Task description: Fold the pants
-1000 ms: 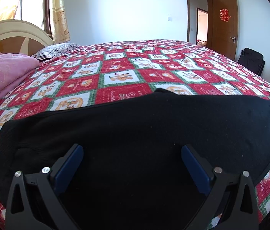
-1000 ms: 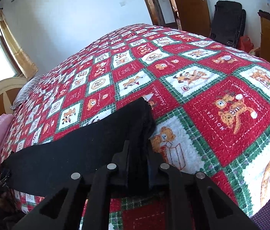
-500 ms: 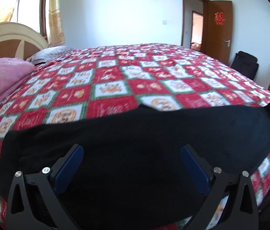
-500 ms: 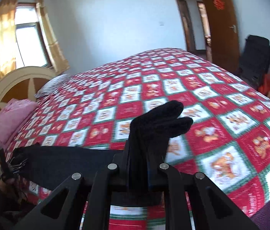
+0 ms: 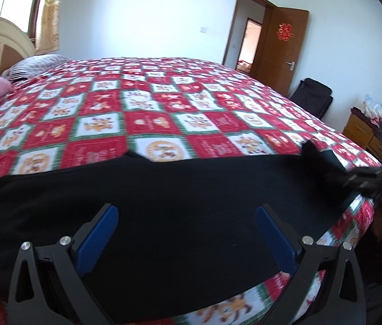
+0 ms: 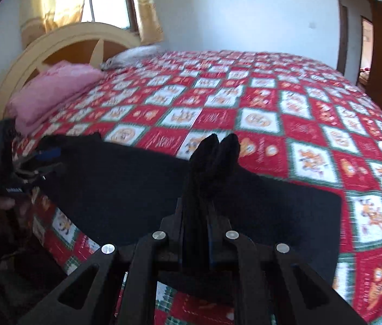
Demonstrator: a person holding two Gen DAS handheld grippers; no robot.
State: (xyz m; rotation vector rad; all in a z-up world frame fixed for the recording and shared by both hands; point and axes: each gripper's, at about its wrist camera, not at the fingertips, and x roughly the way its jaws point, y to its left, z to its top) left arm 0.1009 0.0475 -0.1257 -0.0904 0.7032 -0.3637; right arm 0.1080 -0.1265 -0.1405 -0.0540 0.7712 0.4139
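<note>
Black pants (image 5: 180,205) lie flat along the near edge of the bed. My left gripper (image 5: 186,218) is open, its blue pads above the pants with nothing between them. My right gripper (image 6: 204,211) is shut on the end of the pants (image 6: 214,151), which it holds lifted above the rest of the cloth (image 6: 136,178). The right gripper also shows in the left wrist view (image 5: 353,173) at the right end of the pants. The left gripper shows in the right wrist view (image 6: 33,162) at the far left end.
The bed has a red, white and green patchwork quilt (image 5: 163,103). A pink blanket (image 6: 52,89) and a grey pillow (image 6: 134,54) lie by the headboard (image 6: 63,43). A wooden door (image 5: 280,48), a black bag (image 5: 313,97) and a wooden cabinet (image 5: 364,135) stand beyond the bed.
My right gripper has lifted the pants end off the bed and swung it left, toward the other end. The left gripper stayed open over the pants and tilted up slightly.
</note>
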